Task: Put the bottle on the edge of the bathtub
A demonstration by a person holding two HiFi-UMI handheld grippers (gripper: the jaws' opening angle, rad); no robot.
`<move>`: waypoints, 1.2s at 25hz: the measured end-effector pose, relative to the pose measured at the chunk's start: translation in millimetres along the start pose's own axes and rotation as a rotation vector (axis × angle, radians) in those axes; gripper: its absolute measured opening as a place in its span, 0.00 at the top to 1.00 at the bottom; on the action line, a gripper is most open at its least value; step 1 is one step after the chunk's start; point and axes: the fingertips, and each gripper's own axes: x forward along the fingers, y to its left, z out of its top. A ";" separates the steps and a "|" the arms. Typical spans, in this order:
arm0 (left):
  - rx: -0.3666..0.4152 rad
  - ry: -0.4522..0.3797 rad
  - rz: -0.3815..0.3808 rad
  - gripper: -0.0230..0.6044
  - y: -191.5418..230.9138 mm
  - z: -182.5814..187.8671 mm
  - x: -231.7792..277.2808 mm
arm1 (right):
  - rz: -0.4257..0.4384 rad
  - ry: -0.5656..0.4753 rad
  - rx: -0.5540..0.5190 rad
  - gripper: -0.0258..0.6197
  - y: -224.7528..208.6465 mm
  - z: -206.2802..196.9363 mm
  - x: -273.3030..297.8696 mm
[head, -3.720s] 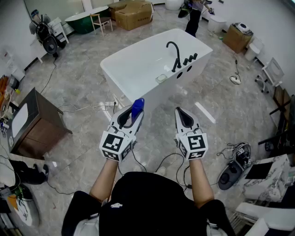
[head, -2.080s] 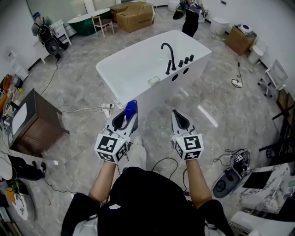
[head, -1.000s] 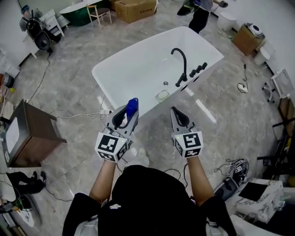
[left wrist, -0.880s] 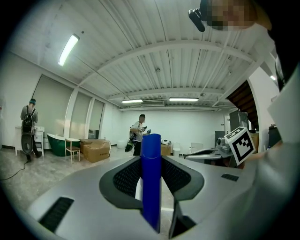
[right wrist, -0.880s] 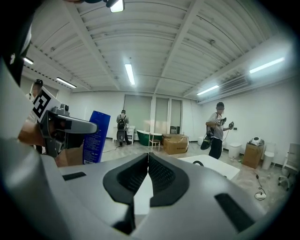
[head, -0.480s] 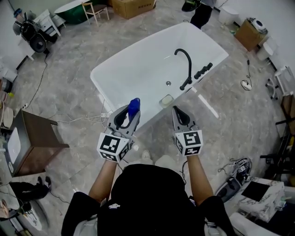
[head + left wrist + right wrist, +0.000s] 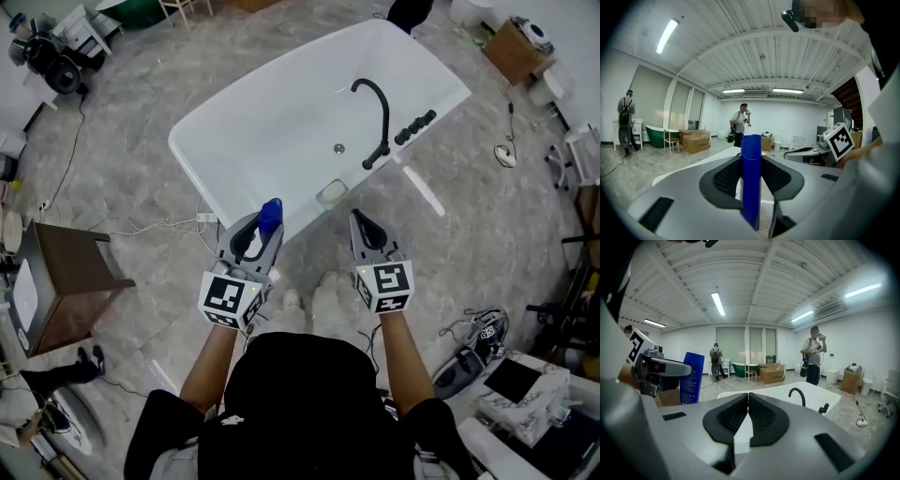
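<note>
A tall blue bottle (image 7: 269, 217) (image 7: 751, 178) stands upright between the jaws of my left gripper (image 7: 255, 234) (image 7: 752, 171), which is shut on it. From the right gripper view the same bottle (image 7: 693, 377) shows at the left. The white bathtub (image 7: 239, 178) (image 7: 736, 393) lies just ahead, its near rim right beyond both grippers. A black faucet (image 7: 375, 117) (image 7: 798, 396) rises from the tub's right rim. My right gripper (image 7: 365, 232) (image 7: 747, 401) is shut and holds nothing.
A soap dish (image 7: 332, 194) sits on the tub's near rim between the grippers. Black knobs (image 7: 417, 127) line the rim by the faucet. A brown cabinet (image 7: 61, 286) stands at the left, with cables (image 7: 150, 225) on the marble floor. A person (image 7: 740, 123) stands beyond the tub.
The tub has drawn closer and now sits directly ahead of both grippers. The bottle stays in the left gripper; the right gripper stays shut.
</note>
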 end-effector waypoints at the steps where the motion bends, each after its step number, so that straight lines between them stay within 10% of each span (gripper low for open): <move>1: -0.006 0.011 0.005 0.72 -1.2 -6.6 5.9 | 0.007 0.008 0.003 0.92 -5.4 -3.9 3.9; 30: -0.066 0.260 0.079 0.73 37.4 -242.5 131.9 | 0.146 0.329 0.054 0.92 -43.8 -214.6 111.0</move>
